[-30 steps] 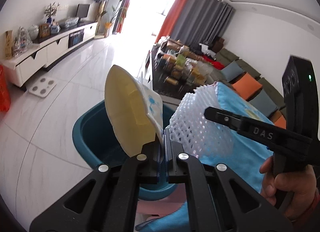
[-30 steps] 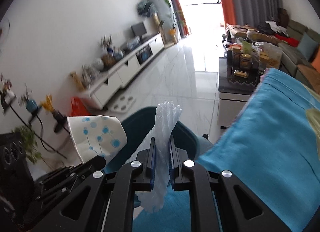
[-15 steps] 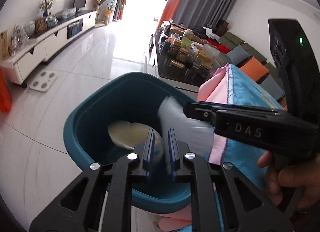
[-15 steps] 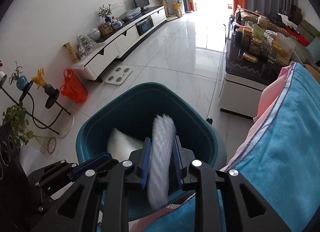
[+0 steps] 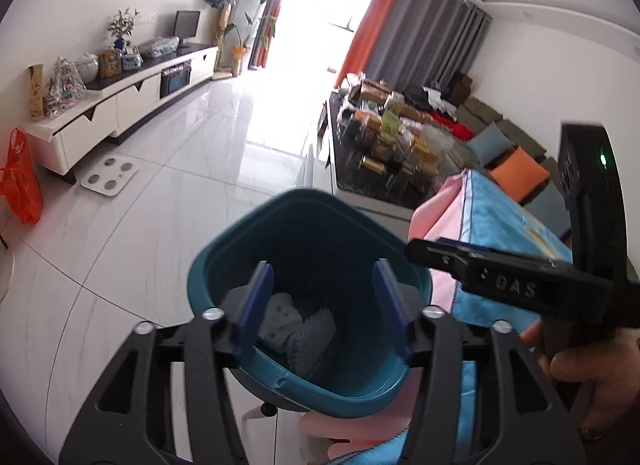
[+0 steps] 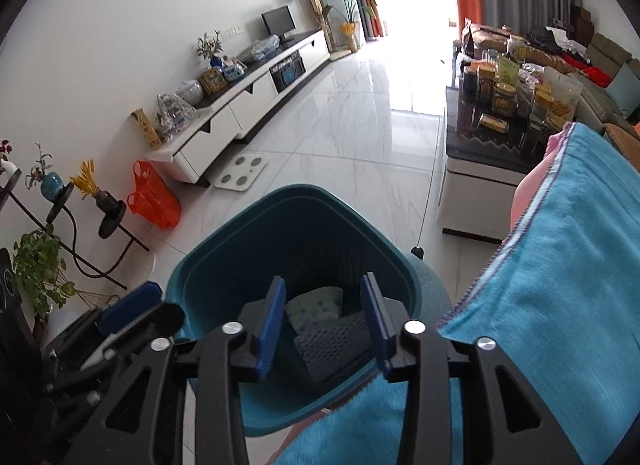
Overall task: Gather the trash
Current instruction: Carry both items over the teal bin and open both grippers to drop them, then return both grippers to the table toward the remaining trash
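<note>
A teal trash bin stands on the floor just below both grippers. At its bottom lie a crumpled paper cup with blue dots and a white foam net sleeve. My left gripper hangs over the bin's mouth, its jaws opening and nothing between them. My right gripper also hovers above the bin, jaws opening and empty. The right gripper's black body crosses the left wrist view, held by a hand.
A blue cloth over a pink one covers the surface at the right, touching the bin. A low table crowded with jars stands beyond. A white TV cabinet, a floor scale and an orange bag lie left.
Both grippers lowered over the bin and their jaws spread. The paper cup left the left gripper and the foam net left the right one; both now lie inside the bin.
</note>
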Tool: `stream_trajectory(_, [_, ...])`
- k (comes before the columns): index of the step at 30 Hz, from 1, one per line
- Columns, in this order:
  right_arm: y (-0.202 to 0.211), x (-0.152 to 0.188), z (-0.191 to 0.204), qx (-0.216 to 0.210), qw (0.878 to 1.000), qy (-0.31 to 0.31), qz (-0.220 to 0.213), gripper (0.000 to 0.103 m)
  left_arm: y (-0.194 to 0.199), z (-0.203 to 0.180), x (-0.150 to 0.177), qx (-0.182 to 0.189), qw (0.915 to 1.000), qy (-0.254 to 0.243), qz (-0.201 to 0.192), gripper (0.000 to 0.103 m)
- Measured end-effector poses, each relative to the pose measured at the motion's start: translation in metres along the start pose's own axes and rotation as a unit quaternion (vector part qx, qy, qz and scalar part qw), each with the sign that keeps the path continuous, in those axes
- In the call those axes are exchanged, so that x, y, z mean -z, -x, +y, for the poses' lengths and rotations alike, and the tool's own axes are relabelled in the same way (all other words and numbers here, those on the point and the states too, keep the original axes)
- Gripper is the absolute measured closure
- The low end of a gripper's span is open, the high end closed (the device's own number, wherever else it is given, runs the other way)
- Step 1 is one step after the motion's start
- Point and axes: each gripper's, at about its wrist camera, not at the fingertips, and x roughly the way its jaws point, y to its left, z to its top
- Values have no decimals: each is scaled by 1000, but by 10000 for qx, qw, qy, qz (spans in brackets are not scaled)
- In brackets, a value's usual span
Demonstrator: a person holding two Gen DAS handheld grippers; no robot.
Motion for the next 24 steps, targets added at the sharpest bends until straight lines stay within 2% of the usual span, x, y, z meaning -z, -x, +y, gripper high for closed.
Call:
stream_trajectory(3, [28,8,-2,-2,9994,2,-360,47,21,-1,-3,6,9997,23,-240,33])
stream_trajectory(6, [56,18,-4,-24,9973,-3,-735,28,44,-8,-6,-3,9984,20,-569,12])
stream_trajectory(7, [67,22,-5,19,9961,16,-881,23,50,-9,-6,-6,9979,9,-645,9])
stream_trajectory(12, [123,48,-13,176,9879,5,-1538,8,80,-28,-11,152,9950,-64,-984,6])
stream_trajectory(19, [190,94,-30,584,9715,115,-2293,7,111,-79,-12,627,9875,-405,-1390,6])
stream_trajectory(24, [233,136,-42,1169,9548,156,-2727,7,134,-142,4,1054,9730,-1158,-1696,6])
